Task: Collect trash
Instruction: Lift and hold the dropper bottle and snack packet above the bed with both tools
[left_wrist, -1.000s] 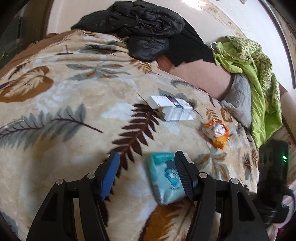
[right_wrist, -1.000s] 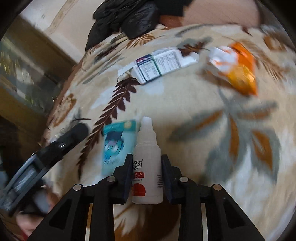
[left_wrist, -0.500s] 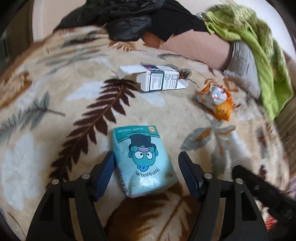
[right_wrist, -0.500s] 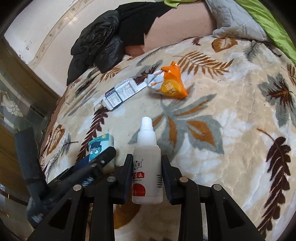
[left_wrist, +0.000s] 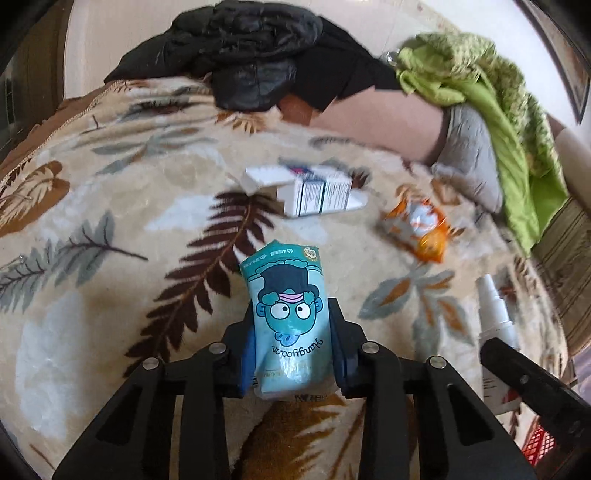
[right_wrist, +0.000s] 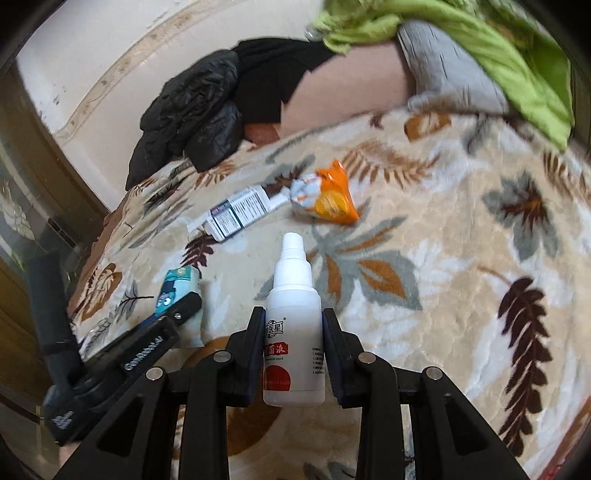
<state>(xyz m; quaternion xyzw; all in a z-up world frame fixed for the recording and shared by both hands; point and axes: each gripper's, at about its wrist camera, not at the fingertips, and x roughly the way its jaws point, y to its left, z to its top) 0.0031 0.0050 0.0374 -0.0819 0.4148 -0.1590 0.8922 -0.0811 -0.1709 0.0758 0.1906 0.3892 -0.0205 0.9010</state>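
Note:
A teal tissue packet (left_wrist: 284, 273) with a cartoon face sits between the fingers of my left gripper (left_wrist: 292, 314). Its jaws are closing and both pads press into the packet's sides. My right gripper (right_wrist: 293, 314) is shut on a white dropper bottle (right_wrist: 293, 354) with a red label, held upright above the blanket. The bottle (left_wrist: 495, 321) also shows at the right edge of the left wrist view. A white medicine box (left_wrist: 314, 192) lies open-ended on the blanket farther back. An orange snack wrapper (left_wrist: 421, 232) lies crumpled to the box's right. The right wrist view shows the packet (right_wrist: 175, 288) at the left.
All this lies on a beige leaf-patterned blanket (left_wrist: 110, 295). A black jacket (left_wrist: 251, 48) is heaped at the far edge. A green cloth (left_wrist: 498, 92) and a grey pillow (left_wrist: 465, 147) lie at the far right. A red crate (left_wrist: 539, 446) shows at the lower right.
My left gripper slid over the teal packet, straddled it and closed on it. The right gripper rose with the bottle and turned toward the far side of the bed.

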